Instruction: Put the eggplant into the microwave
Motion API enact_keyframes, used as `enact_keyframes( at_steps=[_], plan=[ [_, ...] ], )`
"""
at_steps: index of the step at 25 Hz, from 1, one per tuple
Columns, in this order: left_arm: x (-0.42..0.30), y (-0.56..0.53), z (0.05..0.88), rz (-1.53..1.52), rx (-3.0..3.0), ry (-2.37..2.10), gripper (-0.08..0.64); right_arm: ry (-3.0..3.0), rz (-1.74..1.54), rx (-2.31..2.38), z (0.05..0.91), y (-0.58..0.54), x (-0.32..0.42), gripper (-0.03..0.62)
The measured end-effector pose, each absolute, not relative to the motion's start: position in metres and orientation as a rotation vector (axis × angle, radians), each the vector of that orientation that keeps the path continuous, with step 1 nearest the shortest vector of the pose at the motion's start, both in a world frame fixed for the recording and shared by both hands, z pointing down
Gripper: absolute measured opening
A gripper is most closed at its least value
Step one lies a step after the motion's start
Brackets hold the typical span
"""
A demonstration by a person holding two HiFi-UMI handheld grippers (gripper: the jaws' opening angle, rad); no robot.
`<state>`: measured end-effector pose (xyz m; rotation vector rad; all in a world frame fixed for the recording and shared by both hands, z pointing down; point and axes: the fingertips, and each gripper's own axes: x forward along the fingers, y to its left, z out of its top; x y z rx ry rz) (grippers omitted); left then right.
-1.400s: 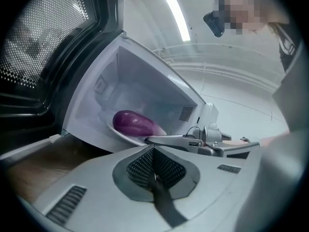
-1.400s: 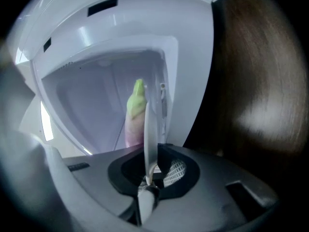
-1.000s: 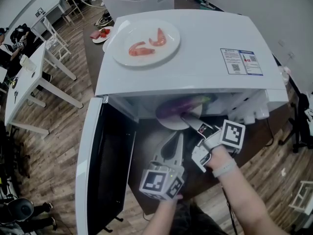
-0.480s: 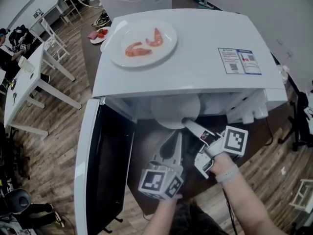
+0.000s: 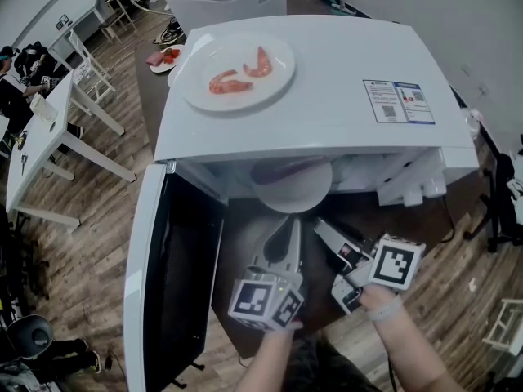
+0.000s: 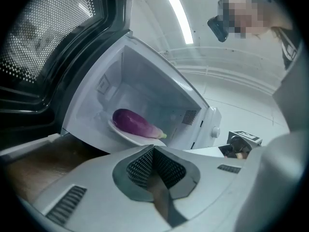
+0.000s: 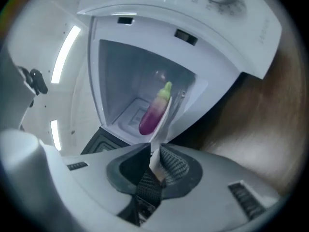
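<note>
i see the eggplant [image 6: 135,123] lying on the white plate [image 6: 129,136] inside the open microwave [image 5: 327,80], my left gripper [image 6: 153,151] pressed together on nothing, my right gripper [image 7: 153,153] just closing down to a thin slit, empty, near the plate's rim.

A dark brown table [image 5: 245,260] carried a white microwave [image 5: 327,80] with its door [image 5: 163,284] swung open to the left, and a small dish [image 5: 167,55] of red food lay on the table just behind the microwave's left corner. On the microwave's flat top sat a large round plate [image 5: 245,100] holding two pink shrimp [image 5: 225,82], well apart from a printed sticker [image 5: 398,102] near the right edge. Inside the open cavity a white plate [image 5: 290,196] bore the purple eggplant [image 6: 135,123], which lay on its side.
</note>
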<state>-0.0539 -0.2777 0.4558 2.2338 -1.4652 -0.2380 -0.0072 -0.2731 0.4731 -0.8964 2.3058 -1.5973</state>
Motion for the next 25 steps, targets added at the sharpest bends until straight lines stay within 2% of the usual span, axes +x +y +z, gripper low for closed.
enact_keyframes(
  at_steps=[5,6,11,25],
  plan=[
    [-0.056,-0.279,0.454,-0.239,2.234,-1.477,0.014,2.635,-1.226,-1.029,0.462,-0.271,-0.014,0.029],
    [-0.056,-0.279,0.454,-0.234,2.236,-1.479,0.014,2.699,-1.133,-1.069,0.46,-0.271,-0.016,0.005],
    [-0.056,-0.279,0.453,-0.212,2.25,-1.496,0.014,2.881,-0.699,-1.293,0.453,-0.273,-0.018,0.003],
    [-0.062,-0.282,0.457,-0.161,2.258,-1.535,0.014,2.921,-0.598,-1.355,0.46,-0.285,-0.033,0.003]
  ],
)
